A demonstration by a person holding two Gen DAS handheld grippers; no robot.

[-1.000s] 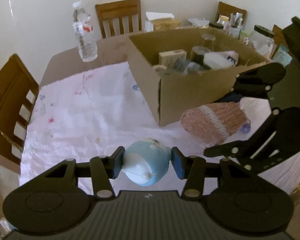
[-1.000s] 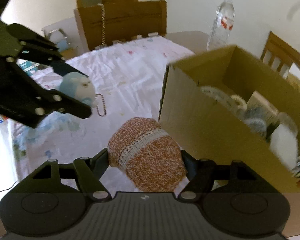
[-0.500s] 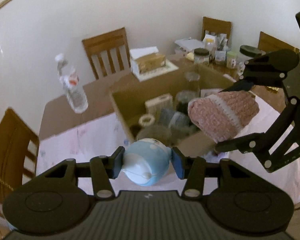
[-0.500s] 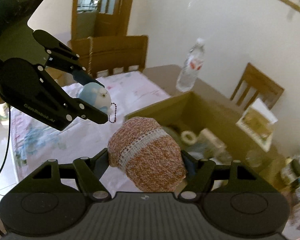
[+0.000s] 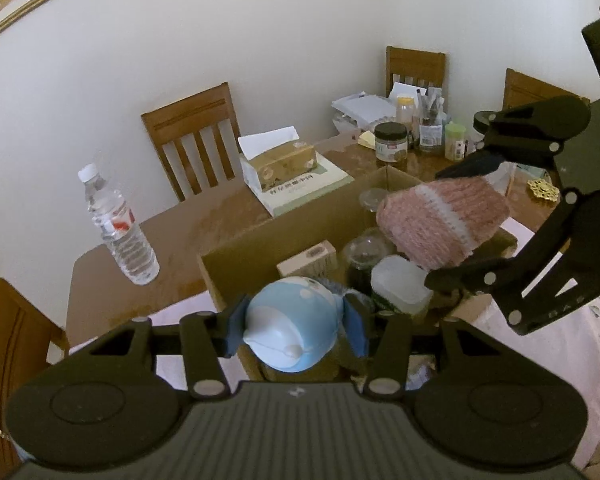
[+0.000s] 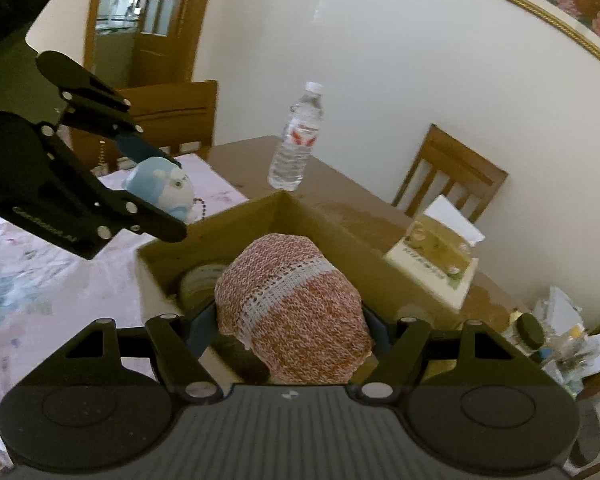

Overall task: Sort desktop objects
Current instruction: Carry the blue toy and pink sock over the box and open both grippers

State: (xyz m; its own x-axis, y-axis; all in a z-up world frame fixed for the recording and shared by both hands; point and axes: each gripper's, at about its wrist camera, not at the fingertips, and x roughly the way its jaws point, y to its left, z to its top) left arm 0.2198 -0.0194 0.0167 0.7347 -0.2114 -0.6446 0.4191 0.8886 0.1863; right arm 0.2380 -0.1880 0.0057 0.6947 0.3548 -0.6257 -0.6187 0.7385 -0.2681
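Observation:
My left gripper [image 5: 294,330] is shut on a light blue plush toy [image 5: 290,328] and holds it in the air at the near edge of the open cardboard box [image 5: 260,248]. The toy also shows in the right wrist view [image 6: 160,188]. My right gripper [image 6: 290,320] is shut on a pink knitted pouch with a white band [image 6: 296,308], held above the box opening [image 6: 340,236]. The pouch shows in the left wrist view [image 5: 440,216] over the box's right side. The box holds jars, a white lidded tub [image 5: 398,284] and a small carton.
A water bottle [image 5: 118,228] stands on the brown table left of the box. A tissue box on a book [image 5: 288,168] lies behind it. Jars and papers [image 5: 412,128] crowd the far corner. Wooden chairs ring the table. A floral cloth [image 6: 40,264] covers the near part.
Both grippers have risen from the tablecloth and moved over the cardboard box, each still holding its object. The box contents now lie right below them.

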